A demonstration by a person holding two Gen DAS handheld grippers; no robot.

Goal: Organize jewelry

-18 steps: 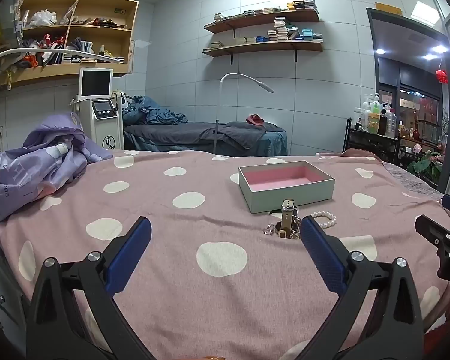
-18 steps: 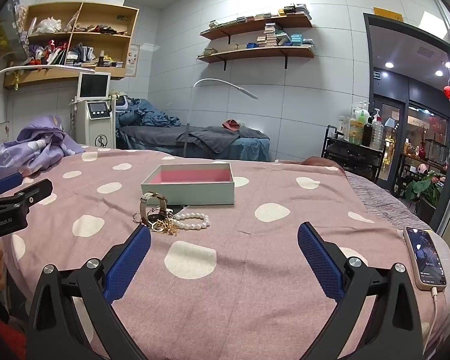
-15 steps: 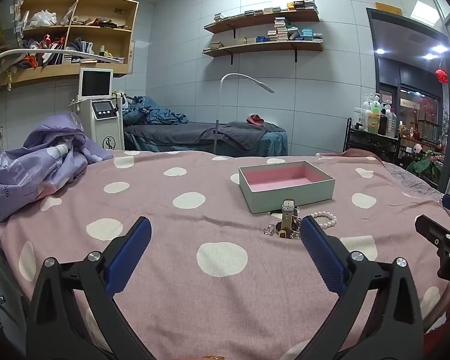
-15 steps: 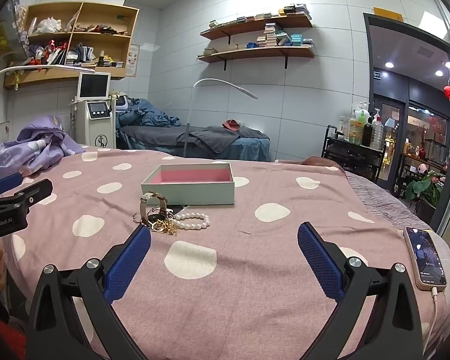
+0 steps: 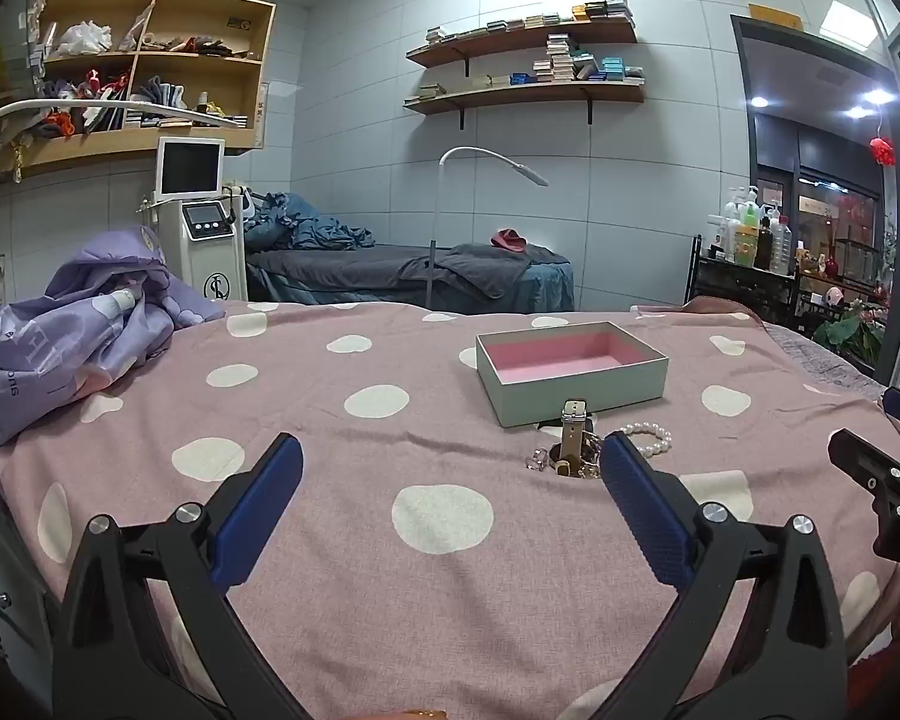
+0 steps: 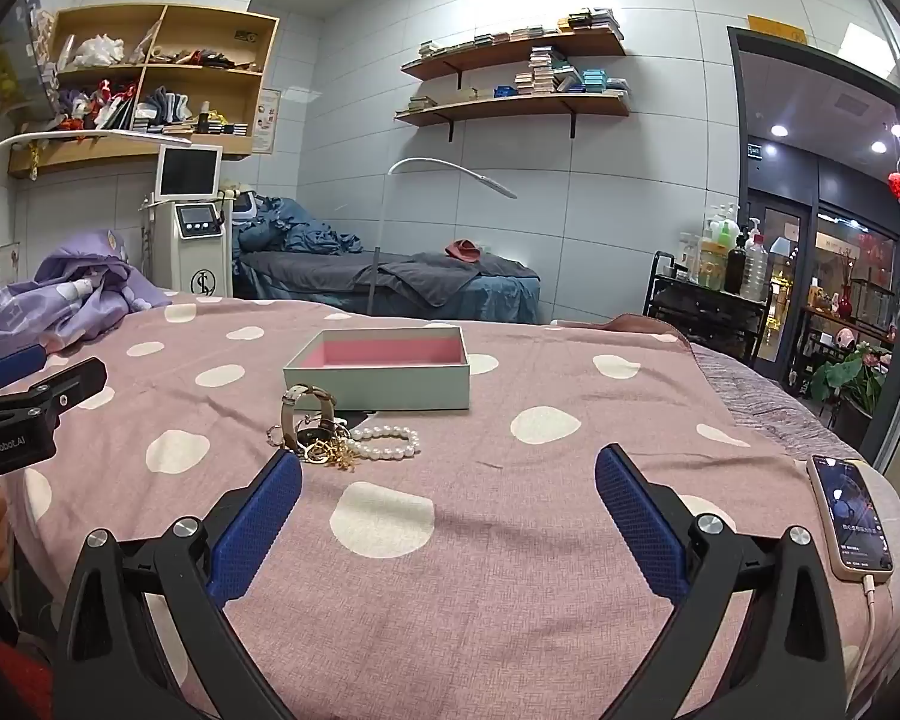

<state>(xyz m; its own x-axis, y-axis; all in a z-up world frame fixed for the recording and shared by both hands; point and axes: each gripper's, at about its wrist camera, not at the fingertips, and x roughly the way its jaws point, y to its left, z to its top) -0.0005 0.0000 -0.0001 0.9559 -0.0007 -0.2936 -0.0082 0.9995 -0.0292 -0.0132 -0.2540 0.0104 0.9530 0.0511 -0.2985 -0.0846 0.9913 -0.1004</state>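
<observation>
An open pale-green box with a pink lining (image 5: 570, 363) (image 6: 384, 369) sits on the pink polka-dot cloth. In front of it lies a small heap of jewelry: a watch with a beige strap (image 5: 572, 435) (image 6: 306, 414), a white pearl bracelet (image 5: 651, 441) (image 6: 387, 441), and gold and silver pieces (image 6: 330, 453). My left gripper (image 5: 450, 480) is open and empty, low over the cloth, with the heap by its right finger. My right gripper (image 6: 448, 483) is open and empty, with the heap just beyond its left finger.
A phone on a cable (image 6: 849, 519) lies at the cloth's right edge. A purple bundle of fabric (image 5: 72, 330) lies at the left. A white machine (image 5: 201, 222) and a dark treatment bed (image 5: 414, 273) stand behind.
</observation>
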